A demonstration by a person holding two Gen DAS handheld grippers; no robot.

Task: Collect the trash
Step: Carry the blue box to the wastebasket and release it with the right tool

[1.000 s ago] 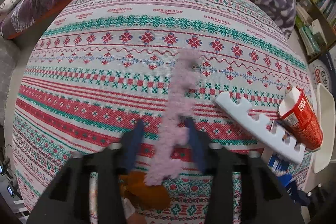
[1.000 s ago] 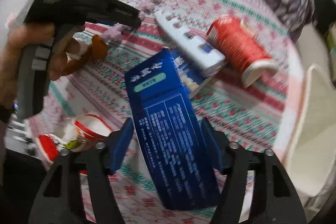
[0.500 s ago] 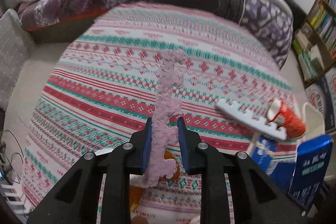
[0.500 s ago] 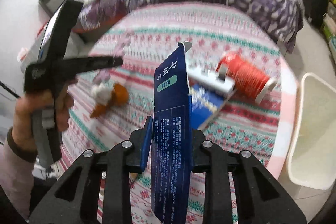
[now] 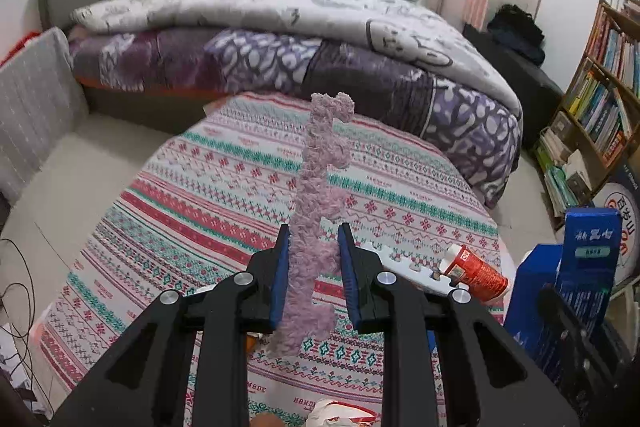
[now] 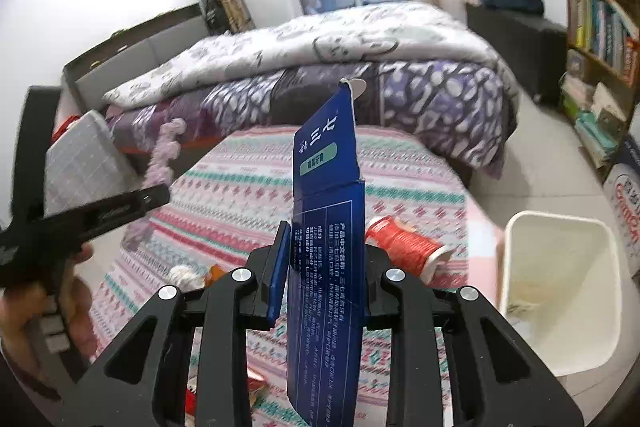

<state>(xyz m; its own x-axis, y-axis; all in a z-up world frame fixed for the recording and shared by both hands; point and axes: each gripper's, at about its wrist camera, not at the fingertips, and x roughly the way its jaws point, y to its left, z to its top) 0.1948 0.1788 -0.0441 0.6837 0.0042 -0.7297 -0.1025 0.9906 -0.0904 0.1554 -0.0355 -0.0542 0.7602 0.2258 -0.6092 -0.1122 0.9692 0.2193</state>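
My left gripper (image 5: 313, 235) is shut on a long fuzzy pink strip (image 5: 320, 183), held clear above the round table's patterned cloth (image 5: 208, 203). In the right wrist view that strip (image 6: 164, 151) sticks up from the left gripper at the left. My right gripper (image 6: 324, 243) is shut on a flattened blue carton (image 6: 326, 227), which stands upright between the pads; the left wrist view shows the carton (image 5: 588, 247) at the right. A red can (image 6: 404, 247) lies on its side on the table, and a white notched foam piece (image 5: 404, 267) lies beside the can (image 5: 476, 269).
A white bin (image 6: 560, 291) stands on the floor right of the table. An orange-and-white scrap (image 6: 200, 273) and red-white wrappers (image 5: 340, 413) lie near the table's front. A bed (image 5: 280, 39) with quilts is behind, bookshelves (image 5: 600, 107) at right, cables (image 5: 16, 291) at left.
Both grippers closed on their items and rose: the left lifted the pink strip off the cloth, the right lifted the blue carton upright. The views tilted up toward the bed.
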